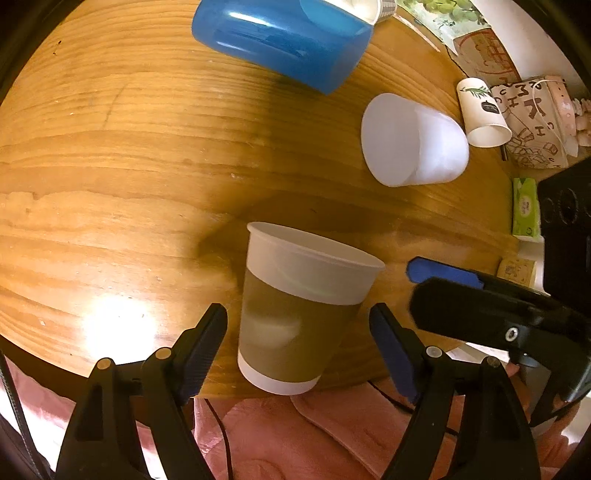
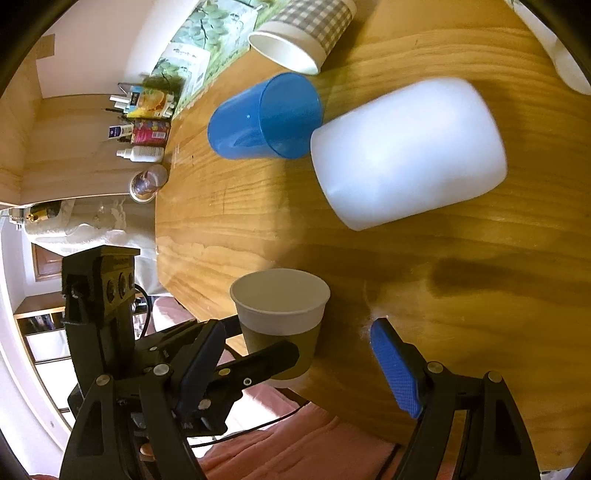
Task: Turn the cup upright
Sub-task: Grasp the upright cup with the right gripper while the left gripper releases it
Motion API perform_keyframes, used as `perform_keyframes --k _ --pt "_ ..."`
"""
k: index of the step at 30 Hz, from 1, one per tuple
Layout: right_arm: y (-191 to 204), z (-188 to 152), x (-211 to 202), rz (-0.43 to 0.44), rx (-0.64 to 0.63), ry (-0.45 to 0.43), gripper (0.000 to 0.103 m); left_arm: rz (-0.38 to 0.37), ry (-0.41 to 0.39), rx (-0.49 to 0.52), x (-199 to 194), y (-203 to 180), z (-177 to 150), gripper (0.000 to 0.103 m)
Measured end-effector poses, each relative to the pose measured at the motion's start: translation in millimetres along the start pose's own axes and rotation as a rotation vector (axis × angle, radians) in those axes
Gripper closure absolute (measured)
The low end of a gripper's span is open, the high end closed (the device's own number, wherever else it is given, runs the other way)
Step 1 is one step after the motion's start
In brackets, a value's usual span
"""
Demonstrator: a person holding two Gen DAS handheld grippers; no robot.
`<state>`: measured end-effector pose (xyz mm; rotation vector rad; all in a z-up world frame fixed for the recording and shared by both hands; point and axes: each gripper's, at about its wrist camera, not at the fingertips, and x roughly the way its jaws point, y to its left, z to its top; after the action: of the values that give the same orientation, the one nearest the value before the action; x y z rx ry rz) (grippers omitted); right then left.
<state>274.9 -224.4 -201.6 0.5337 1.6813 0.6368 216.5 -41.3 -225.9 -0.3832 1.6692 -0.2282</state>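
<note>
A paper cup (image 1: 299,310) with a white rim and an olive-brown sleeve stands upright near the wooden table's front edge; it also shows in the right wrist view (image 2: 280,317). My left gripper (image 1: 299,347) is open, its fingers on either side of the cup with gaps on both sides. My right gripper (image 2: 299,365) is open and empty, just right of the cup. The right gripper's blue-tipped finger shows in the left wrist view (image 1: 443,273).
A blue plastic cup (image 2: 264,118) and a large frosted white cup (image 2: 406,151) lie on their sides on the table (image 1: 110,184). A checked paper cup (image 2: 303,33) and a leaf-print paper cup (image 1: 482,112) also lie tipped. Boxes and clutter line the far edge.
</note>
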Motion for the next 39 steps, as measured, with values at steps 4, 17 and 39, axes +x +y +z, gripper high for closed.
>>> perform_keyframes --k 4,17,39 --pt "1 2 6 0.012 0.008 0.022 0.021 -0.008 -0.004 0.003 0 -3 -5 0.021" --pt "10 6 23 -0.019 0.026 0.053 0.021 0.044 -0.172 0.041 -36 1 -30 0.021" --pt "41 -7 38 -0.177 0.102 -0.091 0.021 0.173 -0.708 0.072 -117 49 -75 0.022"
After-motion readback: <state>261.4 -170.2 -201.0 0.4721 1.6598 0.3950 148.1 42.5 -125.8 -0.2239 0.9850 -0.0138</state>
